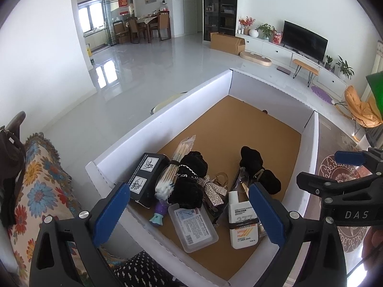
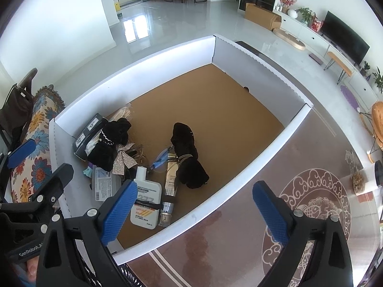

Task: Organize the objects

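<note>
I have both grippers tilted down over the white box [image 2: 134,71]. My right gripper [image 2: 191,212] hangs above its near wall, jaws spread wide and empty; my left gripper [image 1: 189,212] is likewise wide open, gripping nothing. The items crowd the box's near-left corner: a white sunscreen bottle [image 2: 146,201], a clear plastic case [image 1: 192,227], cotton swabs [image 1: 167,179], a black carton [image 1: 146,177] and two black velvet scrunchies [image 2: 189,153]. The rest of the brown floor lies bare.

White box [image 2: 134,76] brown floor, black scrunchies [image 2: 189,153], blue-flowered cushion [image 1: 40,191]
</note>
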Demonstrator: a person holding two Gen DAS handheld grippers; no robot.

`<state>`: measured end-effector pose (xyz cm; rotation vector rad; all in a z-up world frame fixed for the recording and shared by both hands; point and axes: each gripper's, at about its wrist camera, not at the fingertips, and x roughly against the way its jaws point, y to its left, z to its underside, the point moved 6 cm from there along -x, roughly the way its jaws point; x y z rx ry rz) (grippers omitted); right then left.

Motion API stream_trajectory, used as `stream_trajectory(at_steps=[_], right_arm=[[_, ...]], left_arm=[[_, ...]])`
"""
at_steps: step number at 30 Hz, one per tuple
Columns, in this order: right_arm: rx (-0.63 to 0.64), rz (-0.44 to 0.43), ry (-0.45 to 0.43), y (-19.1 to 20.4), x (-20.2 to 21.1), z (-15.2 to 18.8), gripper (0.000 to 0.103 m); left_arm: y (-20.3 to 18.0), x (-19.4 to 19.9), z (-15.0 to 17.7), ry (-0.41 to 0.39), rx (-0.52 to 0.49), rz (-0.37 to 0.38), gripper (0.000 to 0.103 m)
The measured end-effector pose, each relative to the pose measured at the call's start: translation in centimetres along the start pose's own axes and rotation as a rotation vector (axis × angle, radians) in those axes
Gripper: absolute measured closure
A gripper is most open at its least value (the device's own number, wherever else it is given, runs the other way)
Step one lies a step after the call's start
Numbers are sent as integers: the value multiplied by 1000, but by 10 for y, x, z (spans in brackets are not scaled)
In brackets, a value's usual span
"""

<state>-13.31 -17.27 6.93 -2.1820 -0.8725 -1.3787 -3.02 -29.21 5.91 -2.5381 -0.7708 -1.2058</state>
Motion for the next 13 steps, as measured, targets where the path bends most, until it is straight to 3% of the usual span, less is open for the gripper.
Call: stream_trajectory(at_steps=[8, 13], right_arm=[[5, 0, 1, 2, -4, 0, 6], [-4, -5, -2, 1, -6, 1, 6]], left_arm=[[2, 2, -3, -7, 26, 36, 2], [9, 10, -4, -58, 87, 37, 2]])
